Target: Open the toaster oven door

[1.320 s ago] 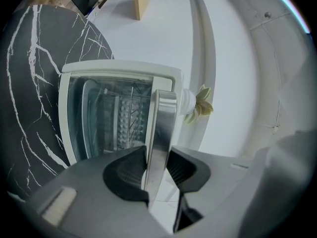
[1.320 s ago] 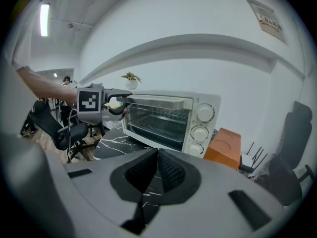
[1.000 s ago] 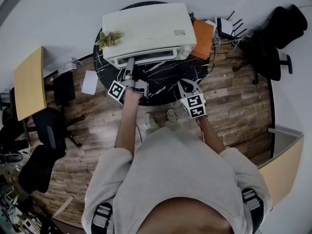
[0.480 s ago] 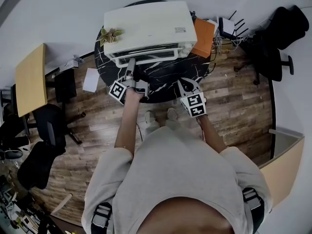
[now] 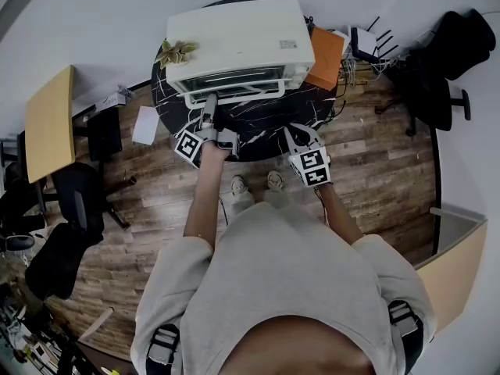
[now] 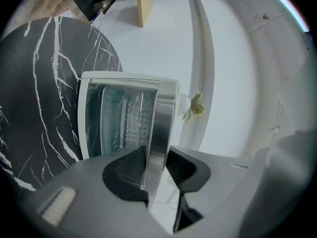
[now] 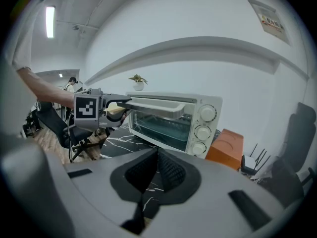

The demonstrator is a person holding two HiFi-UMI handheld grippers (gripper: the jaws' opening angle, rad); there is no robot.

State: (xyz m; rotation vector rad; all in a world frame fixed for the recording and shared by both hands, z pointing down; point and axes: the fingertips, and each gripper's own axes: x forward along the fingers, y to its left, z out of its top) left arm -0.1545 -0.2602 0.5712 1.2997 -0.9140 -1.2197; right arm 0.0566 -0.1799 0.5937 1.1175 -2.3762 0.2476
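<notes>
The left gripper has its jaws clamped on the metal handle of the toaster oven's door. One pad presses each side of the bar, which runs straight up between them in the left gripper view. The right gripper view shows the grip sitting near the handle's left end. Taking the bar crosswise like this means a pull toward the person should swing the door down on its bottom hinge. The glass door looks shut or only just cracked at the top; from these angles I cannot tell which. I judge the opening pull to be at its very start.

The toaster oven stands at the back of the round black marble table, its front facing the person. That leaves bare table in front for the door to drop onto. A small plant sits on its top left corner, and an orange box lies just beside its right side.

The right gripper has its jaws together on nothing. It hangs over the table's near edge, well apart from the oven, likely parked there to stay out of the door's swing.
</notes>
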